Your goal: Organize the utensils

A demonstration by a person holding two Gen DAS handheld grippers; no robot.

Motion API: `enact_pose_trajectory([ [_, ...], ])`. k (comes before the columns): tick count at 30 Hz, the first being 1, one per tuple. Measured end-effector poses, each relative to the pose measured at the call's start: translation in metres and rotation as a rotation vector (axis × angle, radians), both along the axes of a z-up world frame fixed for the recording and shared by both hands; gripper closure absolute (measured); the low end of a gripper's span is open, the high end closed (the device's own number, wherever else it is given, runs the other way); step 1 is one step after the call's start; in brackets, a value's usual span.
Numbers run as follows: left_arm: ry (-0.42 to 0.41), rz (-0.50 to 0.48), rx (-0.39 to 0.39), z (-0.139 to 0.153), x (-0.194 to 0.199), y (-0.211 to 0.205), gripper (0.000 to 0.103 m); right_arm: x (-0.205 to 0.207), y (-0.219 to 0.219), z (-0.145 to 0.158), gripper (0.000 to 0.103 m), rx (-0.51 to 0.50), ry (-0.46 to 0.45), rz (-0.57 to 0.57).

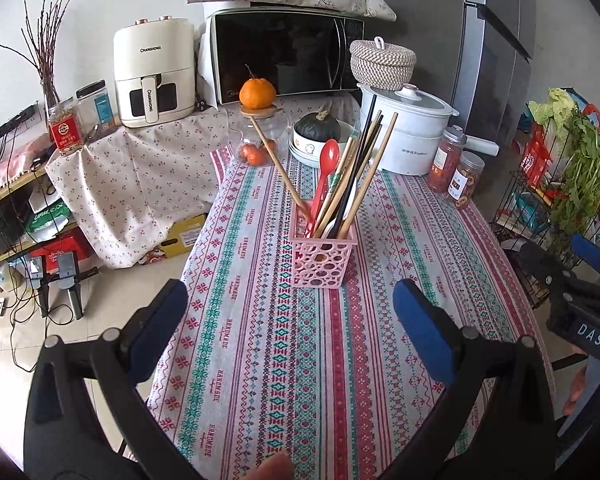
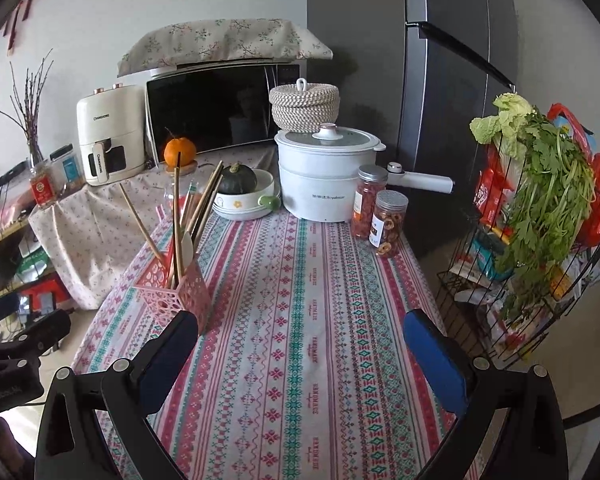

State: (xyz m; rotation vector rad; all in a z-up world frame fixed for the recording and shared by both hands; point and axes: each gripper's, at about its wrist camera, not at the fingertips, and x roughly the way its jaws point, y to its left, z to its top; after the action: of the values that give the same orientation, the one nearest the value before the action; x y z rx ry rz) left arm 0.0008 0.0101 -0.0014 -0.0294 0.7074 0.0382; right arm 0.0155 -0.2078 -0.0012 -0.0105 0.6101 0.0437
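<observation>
A pink perforated utensil basket (image 1: 322,258) stands on the patterned tablecloth (image 1: 300,360). It holds several wooden and black chopsticks (image 1: 364,168), a red spoon (image 1: 327,168) and a white spoon. The basket also shows at the left in the right wrist view (image 2: 176,292). My left gripper (image 1: 290,312) is open and empty, hovering in front of the basket. My right gripper (image 2: 300,342) is open and empty, to the right of the basket above the cloth. The right gripper also appears at the right edge of the left wrist view (image 1: 572,280).
At the table's far end stand a white electric pot (image 2: 324,176), two snack jars (image 2: 380,216), a bowl with a green squash (image 2: 240,188) and a glass jar topped by an orange (image 1: 257,94). A wire rack with greens (image 2: 540,208) stands right; microwave (image 1: 284,56) behind.
</observation>
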Motion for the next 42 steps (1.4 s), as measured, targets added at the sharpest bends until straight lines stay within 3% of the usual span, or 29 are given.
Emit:
enact_pose_trajectory([
  [42, 0.059, -0.026, 0.024, -0.013, 0.001, -0.010, 0.001, -0.001, -0.002, 0.001, 0.000, -0.003, -0.014, -0.020],
])
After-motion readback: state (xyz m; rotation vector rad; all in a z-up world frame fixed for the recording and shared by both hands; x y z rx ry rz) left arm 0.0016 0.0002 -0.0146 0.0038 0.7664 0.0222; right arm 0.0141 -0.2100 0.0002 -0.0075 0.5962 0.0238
